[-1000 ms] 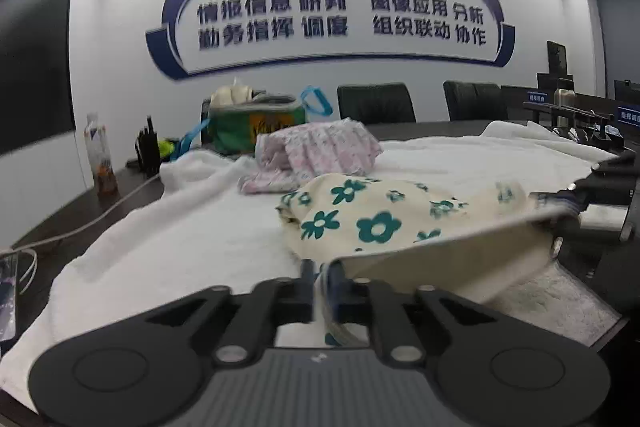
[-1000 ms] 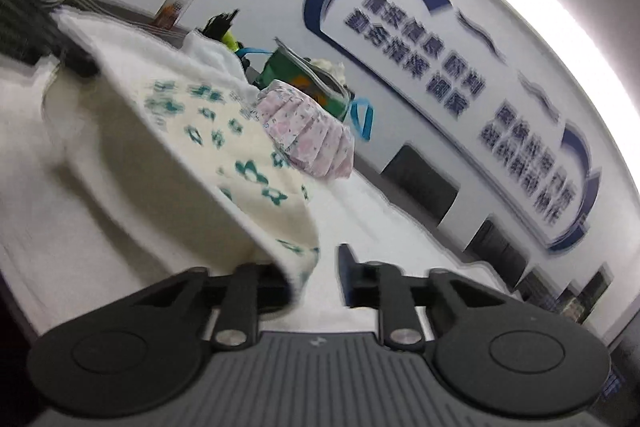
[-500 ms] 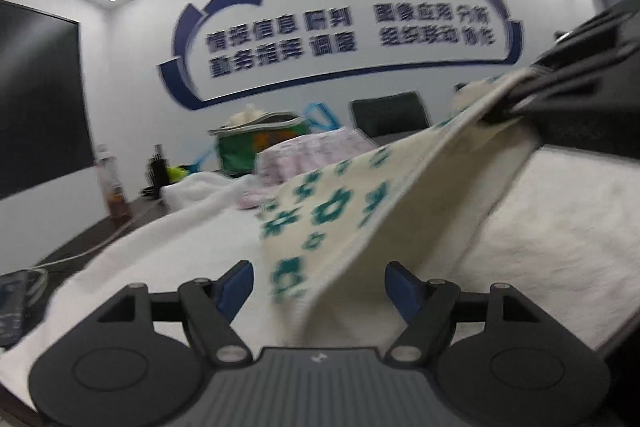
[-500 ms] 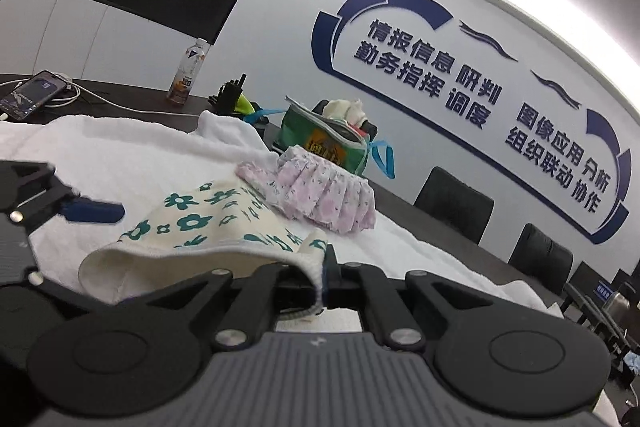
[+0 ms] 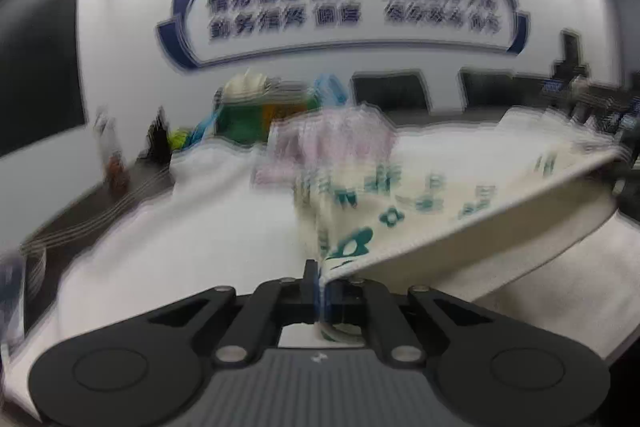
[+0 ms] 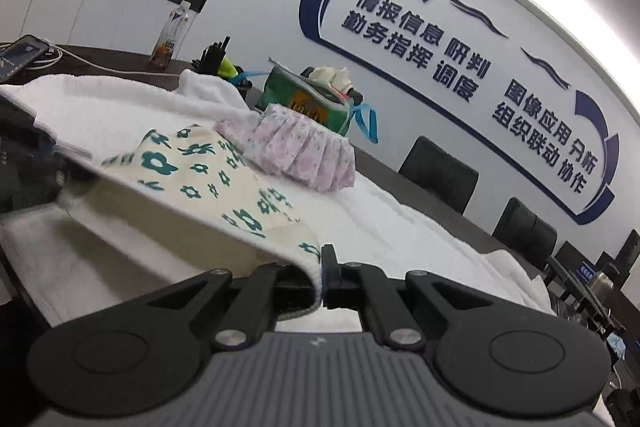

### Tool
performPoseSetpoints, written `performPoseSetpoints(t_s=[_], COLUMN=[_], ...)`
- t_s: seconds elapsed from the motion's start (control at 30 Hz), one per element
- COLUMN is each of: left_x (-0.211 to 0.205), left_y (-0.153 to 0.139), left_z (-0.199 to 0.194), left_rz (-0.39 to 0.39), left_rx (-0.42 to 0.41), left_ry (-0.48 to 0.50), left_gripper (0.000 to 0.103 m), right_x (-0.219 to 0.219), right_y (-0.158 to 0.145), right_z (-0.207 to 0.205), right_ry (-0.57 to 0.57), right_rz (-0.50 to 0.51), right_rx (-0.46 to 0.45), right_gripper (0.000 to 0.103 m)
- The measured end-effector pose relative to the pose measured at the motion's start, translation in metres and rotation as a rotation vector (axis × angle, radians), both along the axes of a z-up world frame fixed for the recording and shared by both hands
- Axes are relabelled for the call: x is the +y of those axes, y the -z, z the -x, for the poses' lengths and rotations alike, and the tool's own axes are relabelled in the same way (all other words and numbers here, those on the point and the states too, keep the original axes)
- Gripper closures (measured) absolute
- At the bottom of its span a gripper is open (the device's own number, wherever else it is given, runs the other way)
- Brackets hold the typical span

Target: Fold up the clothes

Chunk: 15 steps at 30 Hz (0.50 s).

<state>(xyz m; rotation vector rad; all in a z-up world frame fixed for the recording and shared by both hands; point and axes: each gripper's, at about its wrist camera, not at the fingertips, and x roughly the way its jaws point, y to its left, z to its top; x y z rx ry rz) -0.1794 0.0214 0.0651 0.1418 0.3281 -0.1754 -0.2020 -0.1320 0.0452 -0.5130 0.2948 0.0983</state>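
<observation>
We see the cream garment with teal flowers (image 6: 208, 187) lifted off the white towel (image 6: 400, 227) and stretched between the two pairs of tongs. The right tongs (image 6: 322, 279) are clamped on its hem, the cloth edge pinched between the closed pads at 6 o'clock of the right wrist view. The left tongs (image 5: 320, 291) are likewise closed on the garment's (image 5: 420, 211) other corner at 6 o'clock of the left wrist view, which is heavily blurred. From there the hem runs up toward 3 o'clock, where it meets a dark shape we cannot tell apart.

Beyond the garment, at about 12 o'clock from it in the right wrist view, a folded pink floral piece (image 6: 304, 155) lies on the towel. Just behind that stands a green bag (image 6: 304, 99). Farther toward 10 o'clock a bottle (image 6: 172, 35) stands on the dark table (image 6: 120, 61), and a phone (image 6: 20, 53) lies at 9 o'clock. Black chairs (image 6: 440, 175) line the wall at 3 o'clock, under the blue lettering (image 6: 460, 67).
</observation>
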Motion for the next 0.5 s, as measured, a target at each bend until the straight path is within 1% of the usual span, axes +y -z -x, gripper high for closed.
performPoseSetpoints(t_s=[0.03, 0.1, 0.13, 0.23, 0.27, 0.33, 0.4, 0.43, 0.5], left_x=[0.006, 0.017, 0.023, 0.040, 0.047, 0.057, 0.061, 0.059, 0.050], left_y=[-0.022, -0.072, -0.100, -0.185, -0.211, -0.251, -0.281, -0.293, -0.307], left_z=[-0.001, -0.009, -0.015, -0.021, -0.019, -0.013, -0.006, -0.001, 0.008], left_rz=[0.027, 0.096, 0.111, 0.089, 0.069, 0.037, 0.036, 0.025, -0.008], left_rx=[-0.037, -0.075, -0.090, -0.146, -0.172, -0.242, -0.280, -0.300, -0.341], left_ry=[0.041, 0.162, 0.207, 0.267, 0.300, 0.344, 0.377, 0.376, 0.374], left_gripper=[0.101, 0.101, 0.101, 0.101, 0.101, 0.101, 0.101, 0.101, 0.101], right_x=[-0.003, -0.011, -0.015, -0.023, -0.025, -0.026, -0.027, -0.028, -0.029], right_y=[-0.009, -0.039, -0.054, -0.126, -0.152, -0.199, -0.236, -0.253, -0.283], right_z=[0.001, 0.003, 0.003, 0.014, 0.021, 0.039, 0.052, 0.055, 0.061], right_ry=[-0.009, -0.033, -0.045, -0.127, -0.162, -0.228, -0.258, -0.268, -0.285], right_rz=[-0.015, -0.044, -0.059, -0.107, -0.115, -0.111, -0.084, -0.082, -0.079], right_rx=[-0.021, -0.083, -0.117, -0.222, -0.255, -0.318, -0.385, -0.410, -0.455], right_gripper=[0.101, 0.101, 0.101, 0.101, 0.101, 0.101, 0.101, 0.101, 0.101])
